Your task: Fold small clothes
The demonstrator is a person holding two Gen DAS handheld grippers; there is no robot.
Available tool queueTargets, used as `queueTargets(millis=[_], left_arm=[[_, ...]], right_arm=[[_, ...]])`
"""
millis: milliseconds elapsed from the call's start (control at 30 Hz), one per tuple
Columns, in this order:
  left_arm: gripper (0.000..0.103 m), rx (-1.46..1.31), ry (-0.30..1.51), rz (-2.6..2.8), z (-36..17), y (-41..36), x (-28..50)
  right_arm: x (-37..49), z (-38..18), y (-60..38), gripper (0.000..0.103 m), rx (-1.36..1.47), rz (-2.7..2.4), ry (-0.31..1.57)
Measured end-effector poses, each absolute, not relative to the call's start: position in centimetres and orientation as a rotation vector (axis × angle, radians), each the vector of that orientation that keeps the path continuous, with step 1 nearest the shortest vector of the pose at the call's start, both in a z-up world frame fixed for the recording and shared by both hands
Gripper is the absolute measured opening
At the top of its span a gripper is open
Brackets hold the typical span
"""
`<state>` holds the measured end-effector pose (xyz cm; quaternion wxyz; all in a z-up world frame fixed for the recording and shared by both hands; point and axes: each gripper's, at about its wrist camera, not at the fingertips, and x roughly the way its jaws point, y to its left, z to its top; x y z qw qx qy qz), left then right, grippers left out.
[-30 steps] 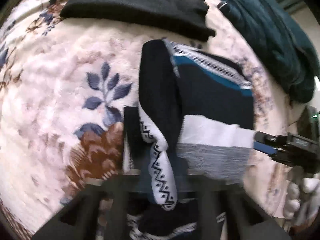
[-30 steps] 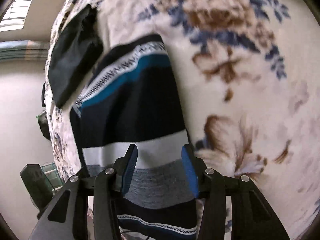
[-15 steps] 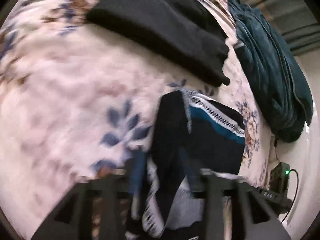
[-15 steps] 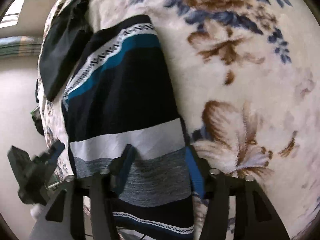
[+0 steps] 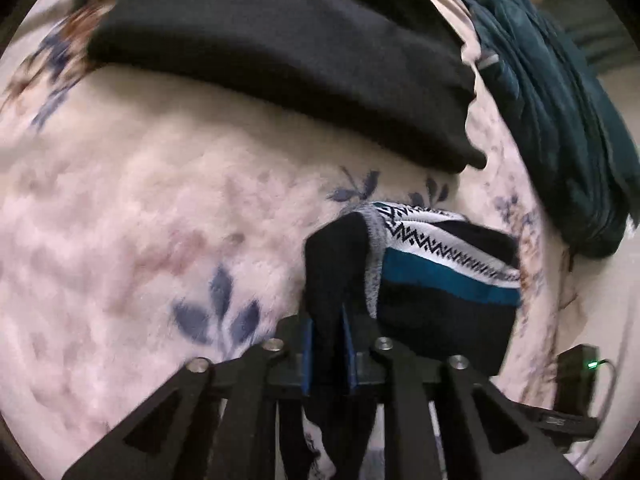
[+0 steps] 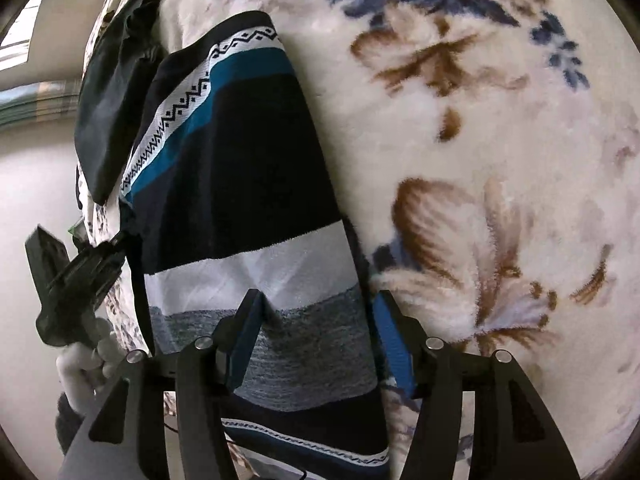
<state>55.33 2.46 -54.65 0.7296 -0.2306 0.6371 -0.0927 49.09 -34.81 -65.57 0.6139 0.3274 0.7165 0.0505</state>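
Two grippers mid-fold: my left gripper (image 5: 326, 350) pinches the striped garment's (image 6: 248, 184) edge; right gripper (image 6: 316, 340) spread, pinning; next, lay it across.

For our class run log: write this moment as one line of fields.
left tongs: shut on striped garment edge | right tongs: open over its grey band | surface: floral blanket

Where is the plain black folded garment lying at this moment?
In the left wrist view, the black folded garment lies on the floral blanket at the top, beyond the striped sweater, with the dark teal garment to its right.
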Motion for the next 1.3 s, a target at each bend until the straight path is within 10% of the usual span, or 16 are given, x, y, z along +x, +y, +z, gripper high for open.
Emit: queueTargets(millis=[167, 500, 667, 833, 933, 1300], left_arm=[[0.026, -0.592, 1.392, -0.240, -53.0, 2.6, 51.0], [0.002, -0.465, 1.371, -0.037, -52.9, 5.1, 48.9], [0.025, -0.776, 1.335, -0.181, -51.6, 6.3, 47.1], [0.029, -0.448, 1.458, -0.177, -52.3, 1.7, 45.3], [0.061, -0.320, 1.461, -0.104, -53.6, 2.1, 44.8], [0.060, -0.522, 1.371, -0.289, -47.9, 5.5, 37.3]], right_arm=[[48.6, -65.2, -35.5, 0.060, 0.791, 0.119, 1.653], [47.5, -65.3, -35.1, 0.060, 0.767, 0.132, 1.667], [46.0, -64.9, -35.5, 0.060, 0.813, 0.152, 1.663], [43.7, -64.9, -34.7, 0.060, 0.840, 0.201, 1.686], [42.4, -65.5, -33.8, 0.060, 0.777, 0.193, 1.717], [34.4, -61.6, -32.7, 0.060, 0.724, 0.072, 1.665]])
